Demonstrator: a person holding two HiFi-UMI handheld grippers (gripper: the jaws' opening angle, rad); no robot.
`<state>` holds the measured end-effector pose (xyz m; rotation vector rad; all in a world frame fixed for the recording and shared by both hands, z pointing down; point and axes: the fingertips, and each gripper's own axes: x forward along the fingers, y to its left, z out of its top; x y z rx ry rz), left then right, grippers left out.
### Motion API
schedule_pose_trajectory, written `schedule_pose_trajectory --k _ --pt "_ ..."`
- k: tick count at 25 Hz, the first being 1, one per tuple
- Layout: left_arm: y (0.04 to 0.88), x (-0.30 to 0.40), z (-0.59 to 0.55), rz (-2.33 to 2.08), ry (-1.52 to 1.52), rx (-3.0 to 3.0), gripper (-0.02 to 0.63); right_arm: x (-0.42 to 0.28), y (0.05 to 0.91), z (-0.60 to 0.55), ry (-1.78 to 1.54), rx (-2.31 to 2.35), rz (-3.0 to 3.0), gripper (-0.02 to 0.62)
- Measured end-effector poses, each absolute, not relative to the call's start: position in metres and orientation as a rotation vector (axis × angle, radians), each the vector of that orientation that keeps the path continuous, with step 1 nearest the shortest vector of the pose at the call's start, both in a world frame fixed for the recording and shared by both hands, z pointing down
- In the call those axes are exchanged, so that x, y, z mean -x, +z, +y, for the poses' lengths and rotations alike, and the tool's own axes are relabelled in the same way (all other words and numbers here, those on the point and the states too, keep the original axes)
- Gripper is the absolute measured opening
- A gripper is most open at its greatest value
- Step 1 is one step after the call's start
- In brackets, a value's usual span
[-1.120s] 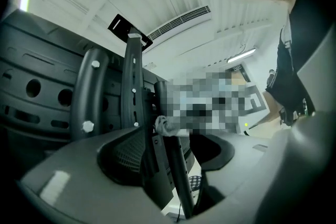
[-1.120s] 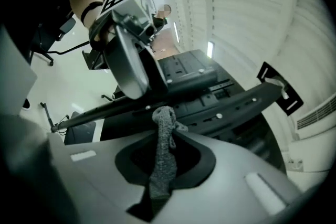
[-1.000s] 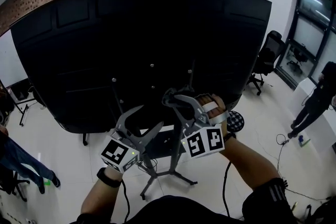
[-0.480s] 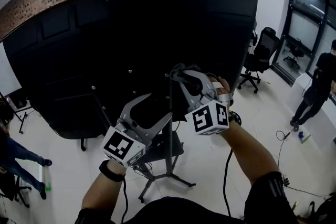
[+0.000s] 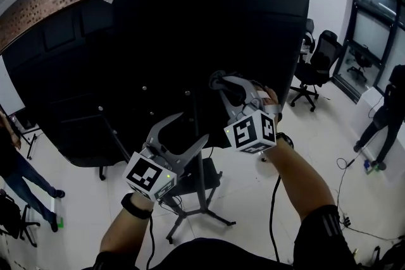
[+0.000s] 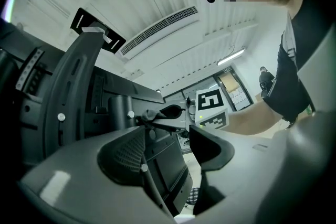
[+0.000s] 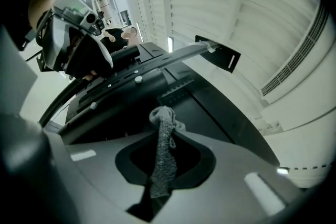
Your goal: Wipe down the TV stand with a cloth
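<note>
Visible only in the right gripper view: grey cloth [image 7: 164, 123] pinched tight in the right claw [image 7: 167, 162], near the TV [image 7: 210, 107]. From the head view: left claw [image 5: 188, 129] spread, empty, beside the TV stand [image 5: 204, 190].

Head view: the stand [image 5: 202, 190] was partly masked by the left gripper [image 5: 193, 128] and its forearm. The cloth [image 7: 164, 152] was too small and dark to make out at the right gripper [image 5: 218, 81] tip. In the right gripper view its lower end vanished between the closed pads. A bystander [image 5: 19, 174] was cut by the left edge. The TV [image 5: 158, 41] back was too dark for detail.
</note>
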<state>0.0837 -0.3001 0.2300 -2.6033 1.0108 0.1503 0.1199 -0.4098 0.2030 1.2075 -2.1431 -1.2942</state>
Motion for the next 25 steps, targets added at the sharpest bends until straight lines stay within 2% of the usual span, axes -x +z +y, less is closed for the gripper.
schedule_pose_trajectory --k 15,18,25 --pt "0.23 -0.14 -0.306 0.934 0.156 2.636 0.287 -0.236 0.197 -0.436 -1.068 -1.436 -2.124 0.031" --pt "0.234 -0.141 -0.305 0.936 0.159 2.639 0.287 -0.22 0.195 -0.416 -1.104 -1.389 -2.215 0.031" --pt "0.242 -0.121 -0.3 1.022 0.15 2.626 0.287 -0.127 0.231 -0.386 -1.129 -1.115 -2.435 0.03"
